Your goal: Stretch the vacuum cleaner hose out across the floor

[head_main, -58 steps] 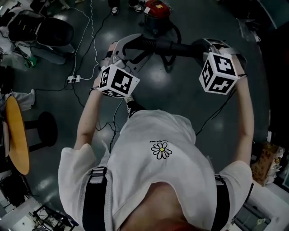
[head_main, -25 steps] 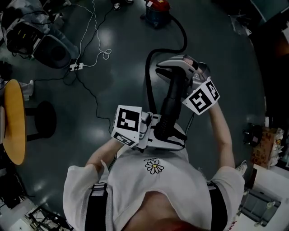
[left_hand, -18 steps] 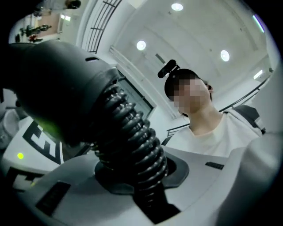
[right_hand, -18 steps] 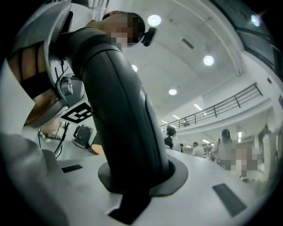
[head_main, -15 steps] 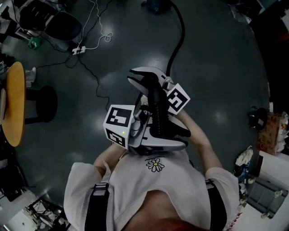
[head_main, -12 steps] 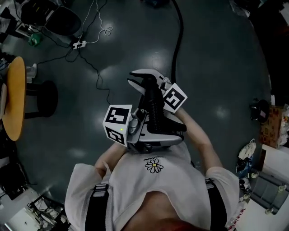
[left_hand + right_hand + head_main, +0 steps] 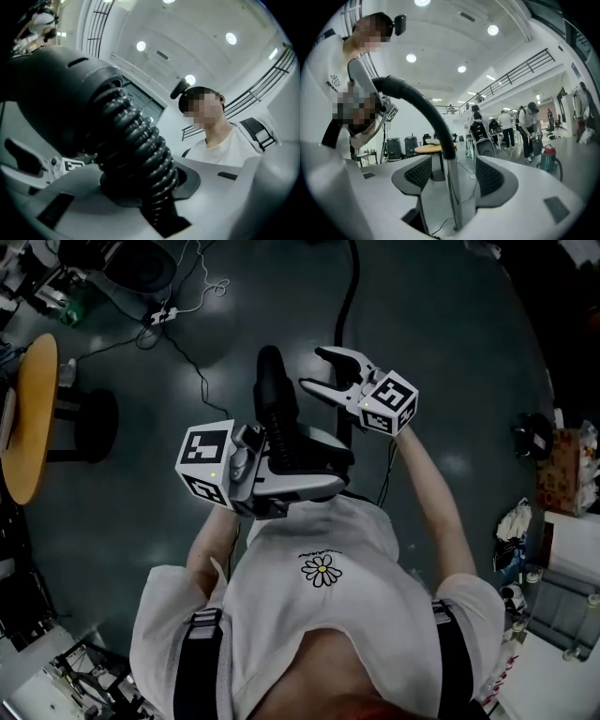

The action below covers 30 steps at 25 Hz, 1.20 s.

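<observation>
The left tongs (image 7: 323, 470) sit close in front of the person's chest, pointing across to the right and tilted a little upward. They are clamped on the ribbed black end of the vacuum cleaner hose (image 7: 274, 404), whose thick cuff sticks out beyond them. The right arm (image 7: 427, 488) reaches forward, and the right tongs (image 7: 317, 369) lie level just beyond the left ones. Their jaws have just been opening and stand apart, with the hose passing between them clear of both pads. From there the hose runs over the dark, glossy floor (image 7: 450, 324) toward the top of the head view. A round orange worktop (image 7: 28, 418) stands at the left, with cables (image 7: 192, 296) and a power strip (image 7: 161, 315) near it. The right gripper view shows a tall white hall, with a red vacuum cleaner (image 7: 547, 157) and people (image 7: 529, 124) in the distance.
</observation>
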Each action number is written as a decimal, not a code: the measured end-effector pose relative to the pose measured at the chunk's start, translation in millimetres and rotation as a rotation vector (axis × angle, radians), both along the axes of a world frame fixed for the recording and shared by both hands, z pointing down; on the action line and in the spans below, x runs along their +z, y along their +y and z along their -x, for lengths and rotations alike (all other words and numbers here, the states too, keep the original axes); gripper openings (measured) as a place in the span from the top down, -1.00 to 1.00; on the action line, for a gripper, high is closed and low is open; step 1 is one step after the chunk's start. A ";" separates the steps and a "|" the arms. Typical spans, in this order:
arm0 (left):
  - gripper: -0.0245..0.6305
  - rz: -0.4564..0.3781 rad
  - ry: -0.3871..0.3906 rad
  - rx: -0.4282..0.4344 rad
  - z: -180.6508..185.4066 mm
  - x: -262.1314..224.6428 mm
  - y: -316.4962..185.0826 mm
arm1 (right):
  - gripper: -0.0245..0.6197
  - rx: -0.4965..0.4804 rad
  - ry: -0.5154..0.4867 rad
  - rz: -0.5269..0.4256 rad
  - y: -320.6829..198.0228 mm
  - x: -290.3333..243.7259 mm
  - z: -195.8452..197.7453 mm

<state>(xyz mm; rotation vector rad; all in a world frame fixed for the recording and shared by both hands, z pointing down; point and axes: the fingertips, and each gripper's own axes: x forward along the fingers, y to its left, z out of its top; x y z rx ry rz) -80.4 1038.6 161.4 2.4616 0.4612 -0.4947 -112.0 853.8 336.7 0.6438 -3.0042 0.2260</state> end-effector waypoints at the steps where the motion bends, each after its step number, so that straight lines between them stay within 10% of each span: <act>1: 0.65 -0.027 -0.006 -0.002 3.0 -3.0 -0.7 | 0.06 0.004 0.018 0.017 0.8 9.0 -3.8; 11: 0.65 -0.189 -0.155 0.047 7.7 -12.2 36.9 | 0.06 -0.126 0.087 0.058 -11.9 66.2 101.0; 21: 0.65 -0.149 -0.120 -0.005 26.2 -26.4 34.6 | 0.05 -0.276 -0.038 0.177 3.5 97.9 159.3; 26: 0.64 -0.094 -0.114 -0.056 29.0 -19.1 29.6 | 0.36 -0.245 0.241 0.017 3.1 115.6 145.9; 30: 0.64 -0.062 -0.141 -0.069 34.3 -0.8 22.7 | 0.36 -0.016 0.374 -0.120 -63.1 96.1 77.8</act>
